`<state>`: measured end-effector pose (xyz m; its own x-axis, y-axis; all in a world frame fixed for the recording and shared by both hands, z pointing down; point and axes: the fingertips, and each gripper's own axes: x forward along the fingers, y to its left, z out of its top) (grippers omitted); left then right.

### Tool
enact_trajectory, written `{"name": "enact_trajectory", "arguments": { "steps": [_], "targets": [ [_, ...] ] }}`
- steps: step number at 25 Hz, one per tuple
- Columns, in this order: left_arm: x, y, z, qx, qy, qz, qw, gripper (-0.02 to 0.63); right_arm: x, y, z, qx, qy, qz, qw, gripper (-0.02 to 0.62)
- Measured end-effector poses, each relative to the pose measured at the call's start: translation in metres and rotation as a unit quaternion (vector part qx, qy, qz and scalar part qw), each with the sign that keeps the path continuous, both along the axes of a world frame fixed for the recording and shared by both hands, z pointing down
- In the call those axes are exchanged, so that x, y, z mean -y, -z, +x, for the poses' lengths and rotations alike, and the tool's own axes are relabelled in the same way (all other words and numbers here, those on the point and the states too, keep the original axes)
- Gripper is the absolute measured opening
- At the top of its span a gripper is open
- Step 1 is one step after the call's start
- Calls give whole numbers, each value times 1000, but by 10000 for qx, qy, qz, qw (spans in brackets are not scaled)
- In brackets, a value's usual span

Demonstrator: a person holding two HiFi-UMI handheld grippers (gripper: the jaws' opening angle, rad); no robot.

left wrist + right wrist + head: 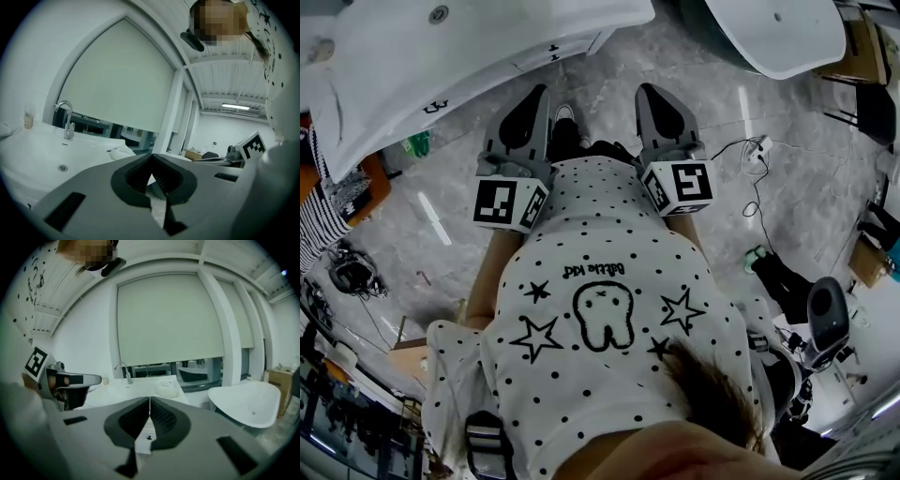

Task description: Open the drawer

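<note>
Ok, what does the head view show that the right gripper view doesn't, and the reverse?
Head view only: the cable trailing across the floor, and the right gripper's own marker cube. Right gripper view only: the big window blind and the strip of window under it. Both: the white sink counter, the white tub beside it, and the left gripper and right gripper, both shut with nothing held.

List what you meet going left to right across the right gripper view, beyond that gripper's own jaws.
left gripper → faucet → white rounded lump → white basin → cardboard box
</note>
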<state>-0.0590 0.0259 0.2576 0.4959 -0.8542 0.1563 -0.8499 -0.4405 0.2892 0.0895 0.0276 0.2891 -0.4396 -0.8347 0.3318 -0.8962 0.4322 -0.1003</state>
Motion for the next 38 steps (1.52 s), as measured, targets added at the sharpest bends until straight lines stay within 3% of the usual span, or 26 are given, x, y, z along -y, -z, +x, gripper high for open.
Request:
{"name": "enact_trajectory", "arguments": {
  "steps": [14,21,30,38],
  "targets": [
    [25,-8,-62,-15,582,38,9983,5,34,-10,-51,81,366,-19,9993,14],
    [35,-8,-55,-55,649,-23,9979,5,47,-11,-43,95,394,-60,9992,14],
    [33,-9,-65,-85,1029,-48,9946,5,60,-9,-52,78,747,-52,9972,14],
    [53,-3,-31,-83,1489,-88,9888,5,94,-3,-23,53,1235,-80,9923,14]
  ]
}}
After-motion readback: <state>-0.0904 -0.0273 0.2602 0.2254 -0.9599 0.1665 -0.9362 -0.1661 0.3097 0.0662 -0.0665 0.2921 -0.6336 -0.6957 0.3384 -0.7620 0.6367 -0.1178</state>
